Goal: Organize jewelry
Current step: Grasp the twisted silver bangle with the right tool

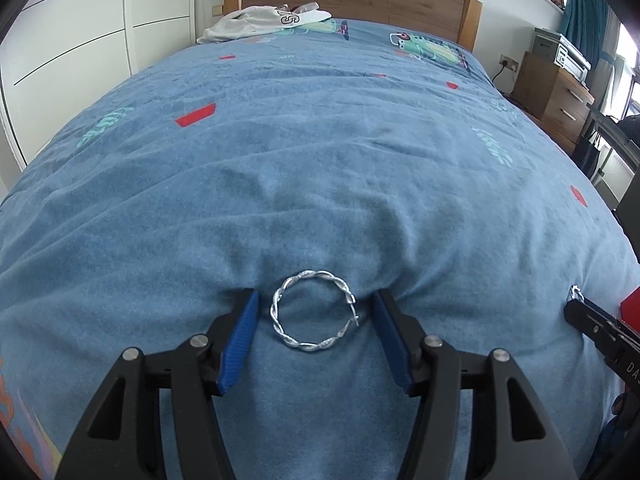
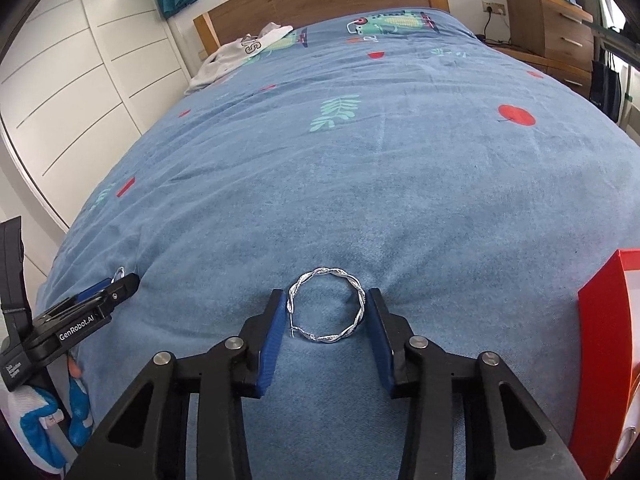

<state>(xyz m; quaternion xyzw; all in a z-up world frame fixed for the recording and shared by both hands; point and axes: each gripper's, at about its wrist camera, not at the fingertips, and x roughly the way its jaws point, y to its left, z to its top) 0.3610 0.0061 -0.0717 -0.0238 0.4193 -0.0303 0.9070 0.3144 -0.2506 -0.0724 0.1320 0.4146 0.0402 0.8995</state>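
Silver hoop earring lies between the open left tongs.

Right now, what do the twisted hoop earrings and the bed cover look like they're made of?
The twisted silver hoop earring and its twin look like polished metal, perhaps silver or plated: bright glints along the braided strands. The blue printed bed cover looks like soft woven cotton, matte, with creases and a faint nap.
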